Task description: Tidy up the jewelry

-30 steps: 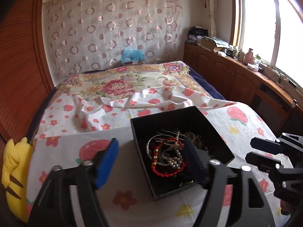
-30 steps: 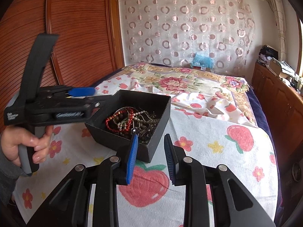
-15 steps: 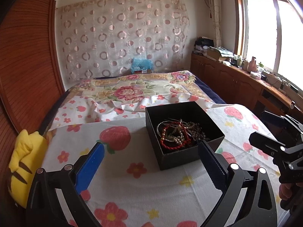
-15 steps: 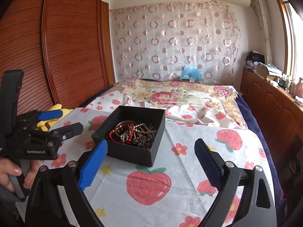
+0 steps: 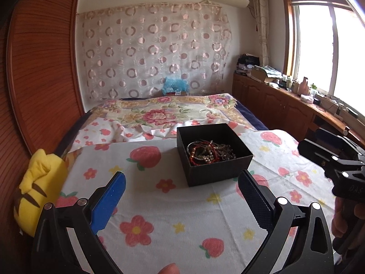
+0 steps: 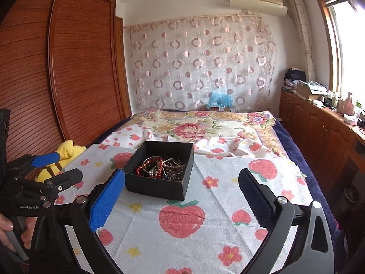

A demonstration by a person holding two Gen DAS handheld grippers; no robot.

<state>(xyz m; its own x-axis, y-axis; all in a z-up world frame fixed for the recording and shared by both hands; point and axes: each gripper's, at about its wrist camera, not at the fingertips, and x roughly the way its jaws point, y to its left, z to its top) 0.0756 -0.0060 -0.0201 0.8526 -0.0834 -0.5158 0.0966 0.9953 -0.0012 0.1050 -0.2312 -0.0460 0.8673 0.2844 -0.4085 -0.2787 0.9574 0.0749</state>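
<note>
A black open box stands on the strawberry-print cloth on the bed. It holds a tangle of bracelets and beads, with a red cord among them. My left gripper is open, just short of the box's near wall, with nothing between its fingers. In the right wrist view the same box and its jewelry lie ahead. My right gripper hangs before that box with its jaws opening wide and nothing between them. Each gripper shows in the other's view: the right gripper and the left gripper.
A yellow plush toy lies at the bed's left edge by the wooden wardrobe. A floral quilt covers the far half of the bed. A wooden cabinet with clutter runs along the right wall under the window.
Both grippers have drawn back from the box and risen a little. The right jaws went from nearly shut to wide open. The left jaws widened slightly.
</note>
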